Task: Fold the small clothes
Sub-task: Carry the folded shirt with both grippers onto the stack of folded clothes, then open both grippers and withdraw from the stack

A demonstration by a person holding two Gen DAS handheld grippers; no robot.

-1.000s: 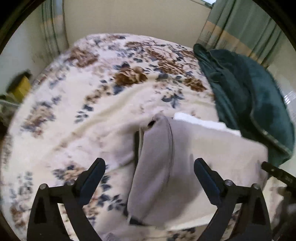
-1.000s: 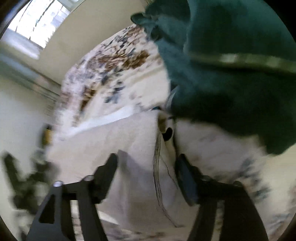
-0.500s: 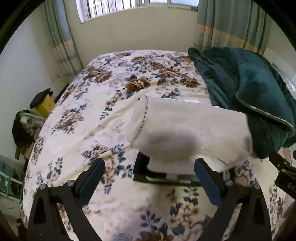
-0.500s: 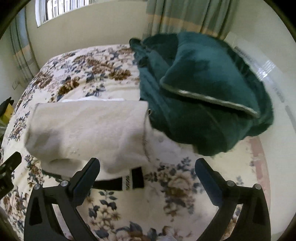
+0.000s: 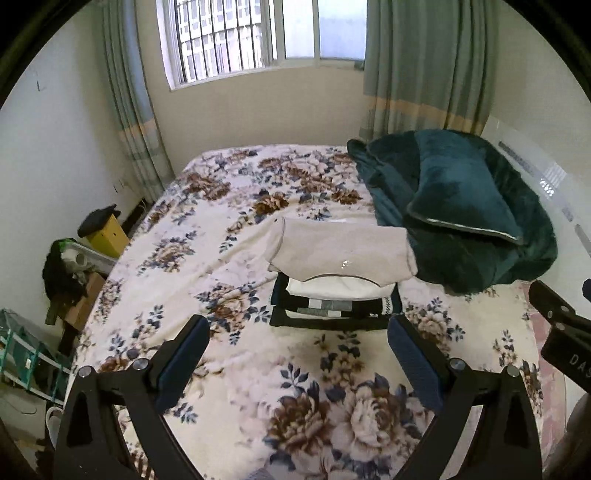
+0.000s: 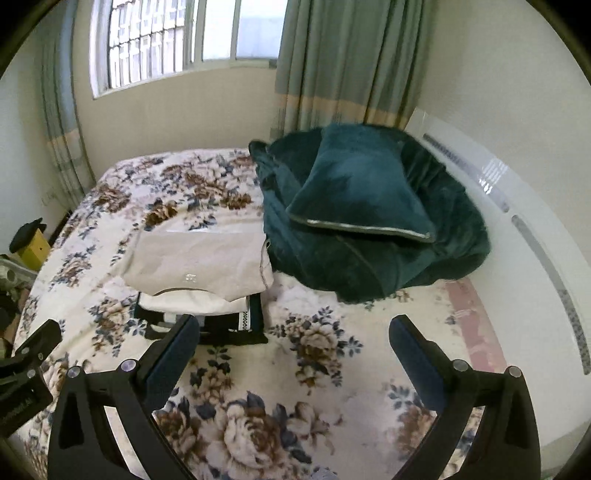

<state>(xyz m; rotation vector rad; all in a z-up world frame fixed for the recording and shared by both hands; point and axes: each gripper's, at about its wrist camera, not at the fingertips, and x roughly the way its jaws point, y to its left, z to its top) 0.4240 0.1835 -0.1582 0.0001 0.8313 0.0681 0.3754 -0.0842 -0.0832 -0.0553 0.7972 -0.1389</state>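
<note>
A stack of folded clothes (image 5: pixel 338 273) lies on the bed (image 5: pixel 207 236). Just to its right a blanket (image 5: pixel 476 254) carries a pillow (image 5: pixel 461 195); the window (image 5: pixel 258 33) is behind.

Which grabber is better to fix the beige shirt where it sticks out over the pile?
Probably the left gripper. The beige shirt and pile sit straight ahead between its open fingers; for the right gripper they lie off toward its left finger.

Daylight is admitted through the barred glass window (image 5: pixel 236 37) at the upper centre, where panes are overexposed; straight lines are bowed by fisheye distortion, corners are vignetted black, and slight softness is seen at the edges
</note>
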